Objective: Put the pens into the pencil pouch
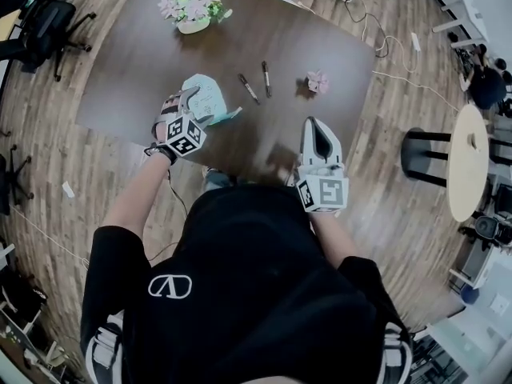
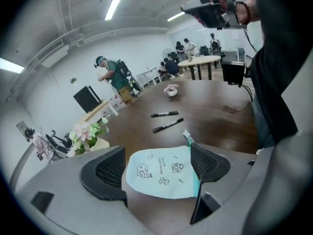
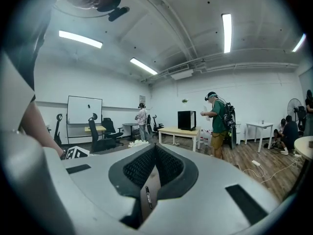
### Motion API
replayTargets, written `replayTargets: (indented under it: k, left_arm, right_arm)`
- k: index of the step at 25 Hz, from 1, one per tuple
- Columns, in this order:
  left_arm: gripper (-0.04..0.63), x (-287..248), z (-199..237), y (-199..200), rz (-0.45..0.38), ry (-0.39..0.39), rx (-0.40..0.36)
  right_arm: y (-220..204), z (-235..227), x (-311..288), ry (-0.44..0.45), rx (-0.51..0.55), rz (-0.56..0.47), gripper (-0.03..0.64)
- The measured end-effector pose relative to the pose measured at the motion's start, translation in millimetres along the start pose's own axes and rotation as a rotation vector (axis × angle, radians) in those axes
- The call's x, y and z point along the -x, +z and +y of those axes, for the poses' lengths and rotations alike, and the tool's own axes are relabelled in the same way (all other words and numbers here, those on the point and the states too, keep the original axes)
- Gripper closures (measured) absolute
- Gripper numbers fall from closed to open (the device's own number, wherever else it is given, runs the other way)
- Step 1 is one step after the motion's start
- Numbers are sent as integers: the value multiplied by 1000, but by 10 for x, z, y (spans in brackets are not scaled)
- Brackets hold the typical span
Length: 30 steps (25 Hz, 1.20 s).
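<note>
I stand at the near edge of a big dark wooden table (image 1: 132,78). My left gripper (image 1: 192,106) points downward at about 11 o'clock from me. Its fingers are spread wide, one on each side of the pencil pouch (image 2: 161,173). The pads do not press on the pouch, and I cannot tell if they touch it.

My right gripper (image 1: 318,126) is at about 1 o'clock from me, over the near part of the table, well apart from the pens. Its fingers are pressed together and there is nothing between them.

A bowl of pink and white flowers (image 1: 193,10) stands at 12 o'clock from the pouch, near the far edge.

The pouch is pale blue with small drawings and lies flat on the table. Its zipper edge is on the side toward my body.

Two black pens (image 1: 248,88) (image 1: 266,79) lie on the bare wood at 2 o'clock from the pouch, near each other but not touching.

A small pink flower object (image 1: 318,82) stands at 3 o'clock from the pens.
</note>
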<state>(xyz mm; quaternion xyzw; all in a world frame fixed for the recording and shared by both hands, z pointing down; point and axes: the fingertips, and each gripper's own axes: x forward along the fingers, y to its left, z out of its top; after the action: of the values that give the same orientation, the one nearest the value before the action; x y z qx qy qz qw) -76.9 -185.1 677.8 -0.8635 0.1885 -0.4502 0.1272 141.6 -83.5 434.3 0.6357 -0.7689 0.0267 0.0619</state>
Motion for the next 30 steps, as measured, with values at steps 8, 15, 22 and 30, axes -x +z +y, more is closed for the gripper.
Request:
replayTargets:
  k: [8, 15, 22, 30]
  left_arm:
    - [207, -517, -424, -423, 130, -144, 8]
    - [234, -751, -703, -683, 220, -207, 14]
    - [437, -781, -835, -728, 272, -254, 8]
    - [577, -823, -834, -733, 301, -293, 73]
  right_arm:
    - [-115, -34, 16, -12, 0, 38, 618]
    - [-194, -56, 1, -13, 1, 57, 618]
    - [-230, -59, 7, -12, -4, 68, 618]
    - [-256, -90, 14, -14, -6, 69, 618]
